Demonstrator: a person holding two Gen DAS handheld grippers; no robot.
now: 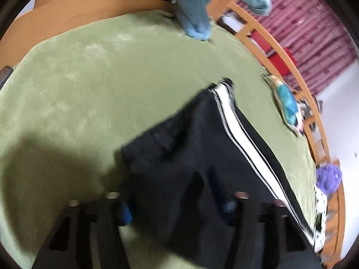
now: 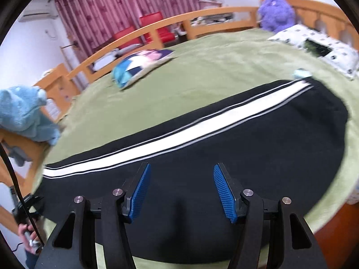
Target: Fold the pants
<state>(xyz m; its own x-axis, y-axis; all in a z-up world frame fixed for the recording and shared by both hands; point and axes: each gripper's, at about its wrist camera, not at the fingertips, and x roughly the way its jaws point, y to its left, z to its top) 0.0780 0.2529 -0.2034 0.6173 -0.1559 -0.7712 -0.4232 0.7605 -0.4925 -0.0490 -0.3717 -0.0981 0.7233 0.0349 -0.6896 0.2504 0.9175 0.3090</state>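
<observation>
The black pants point(image 2: 202, 148) with a white side stripe lie stretched across the green blanket point(image 2: 202, 67) of a wooden-framed bed. In the right wrist view they run from the lower left of the frame up to the right, and the right gripper point(image 2: 180, 190) hangs above the dark cloth at the bottom centre, its jaws spread with the blue pads point(image 2: 140, 192) clear of the fabric and nothing between them.

Only the left wrist view shows a grip. There the pants point(image 1: 197, 139) fill the lower middle of the frame, and a fold of black cloth rises between the fingers of the left gripper point(image 1: 179, 206), hiding most of the pads; the jaws look to be pinching that fold, though the picture is blurred.

The right wrist view alone shows a person's hand point(image 2: 28, 235) at the lower left edge holding a dark handle, a patterned pillow point(image 2: 318, 44) at the upper right and red chairs point(image 2: 154, 27) before pink curtains point(image 2: 125, 6). Both views catch a blue plush toy point(image 1: 195, 11) on the bed frame, a purple plush toy point(image 2: 276, 13) and a blue cushion point(image 2: 139, 65); in the left wrist view the cushion point(image 1: 287, 103) sits at the right edge, well apart from the pants
</observation>
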